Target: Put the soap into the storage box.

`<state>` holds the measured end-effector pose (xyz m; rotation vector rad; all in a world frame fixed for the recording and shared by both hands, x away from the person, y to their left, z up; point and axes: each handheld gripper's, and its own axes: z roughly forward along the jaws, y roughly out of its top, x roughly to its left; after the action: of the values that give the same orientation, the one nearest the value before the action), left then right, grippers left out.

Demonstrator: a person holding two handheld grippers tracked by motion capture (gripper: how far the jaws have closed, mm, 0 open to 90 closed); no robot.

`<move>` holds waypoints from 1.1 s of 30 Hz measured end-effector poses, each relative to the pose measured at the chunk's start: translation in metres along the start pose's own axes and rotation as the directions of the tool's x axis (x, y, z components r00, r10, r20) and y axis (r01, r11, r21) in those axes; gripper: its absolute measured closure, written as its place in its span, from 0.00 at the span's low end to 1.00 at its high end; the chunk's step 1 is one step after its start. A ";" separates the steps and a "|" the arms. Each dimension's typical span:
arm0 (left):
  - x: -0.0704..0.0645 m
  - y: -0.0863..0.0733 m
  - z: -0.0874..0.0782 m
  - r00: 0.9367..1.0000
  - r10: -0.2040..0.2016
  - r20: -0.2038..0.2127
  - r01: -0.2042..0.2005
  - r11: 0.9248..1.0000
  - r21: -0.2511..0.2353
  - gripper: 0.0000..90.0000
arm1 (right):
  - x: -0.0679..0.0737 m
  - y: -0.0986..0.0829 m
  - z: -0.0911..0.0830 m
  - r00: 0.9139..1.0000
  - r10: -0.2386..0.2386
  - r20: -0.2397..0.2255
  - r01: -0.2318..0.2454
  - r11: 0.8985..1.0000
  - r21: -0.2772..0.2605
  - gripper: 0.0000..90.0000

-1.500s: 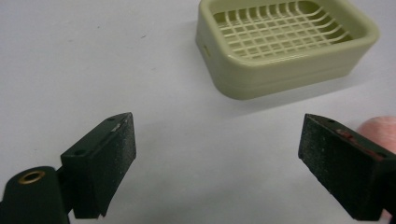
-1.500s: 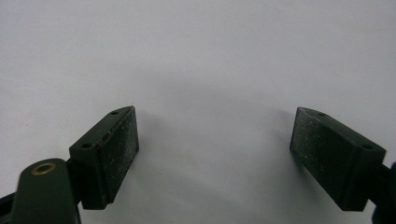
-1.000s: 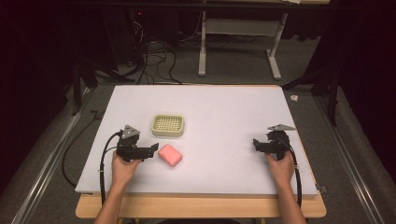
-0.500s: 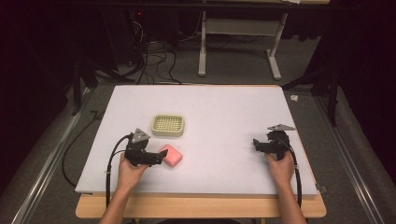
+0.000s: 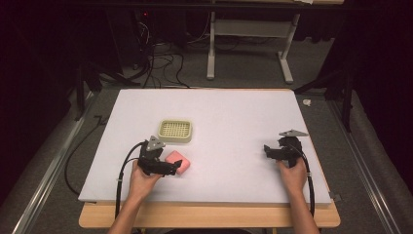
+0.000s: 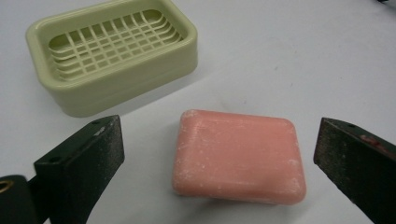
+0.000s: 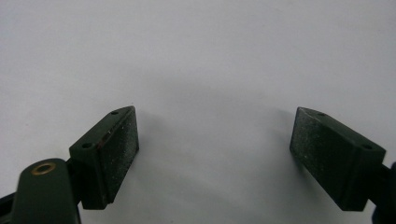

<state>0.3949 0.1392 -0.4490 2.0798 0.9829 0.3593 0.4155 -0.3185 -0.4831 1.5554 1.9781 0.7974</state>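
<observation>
Moved since a second ago: left gripper (image 5: pixel 176 166) has swung in toward the pink soap bar (image 5: pixel 175 161), which it now brackets; right gripper (image 5: pixel 267 150) has kept its place.
Left gripper: jaws spread wide, one on each side of the soap (image 6: pixel 239 155), neither touching it in the left gripper view; held in the person's left hand (image 5: pixel 141 179) near the front edge of the table.
Soap bar: lies flat on the white table (image 5: pixel 234 112), between the open jaws of the left gripper, gripped by nothing.
Soap dish: pale green, with a slotted grid floor (image 6: pixel 109 51); stands just beyond the soap on the far side, close but apart from it; seen from above it sits left of the table's middle (image 5: pixel 175 131).
Right gripper: jaws wide apart over bare white surface (image 7: pixel 215 140), nothing between them; held in the right hand (image 5: pixel 292 175) at the table's right side, well apart from the soap.
Cables: a black one trails from each gripper back along the forearm.
</observation>
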 end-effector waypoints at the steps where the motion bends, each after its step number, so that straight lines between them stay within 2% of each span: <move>1: -0.001 0.000 0.001 1.000 0.002 0.004 -0.002 1.000 0.004 0.02 | 0.000 0.000 0.000 1.000 0.000 0.000 0.000 1.000 0.000 0.18; 11: -0.008 0.000 0.016 1.000 0.025 0.013 -0.026 0.999 0.044 0.00 | 0.000 0.000 0.000 1.000 -0.002 0.000 0.002 1.000 -0.001 0.18; 33: -0.010 -0.003 0.038 0.999 0.052 0.002 -0.052 0.993 0.104 0.01 | 0.000 0.000 0.000 1.000 -0.003 0.000 0.003 1.000 -0.001 0.18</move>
<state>0.4066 0.1124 -0.4751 2.2029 0.9677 0.3413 0.4156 -0.3187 -0.4832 1.5515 1.9785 0.7971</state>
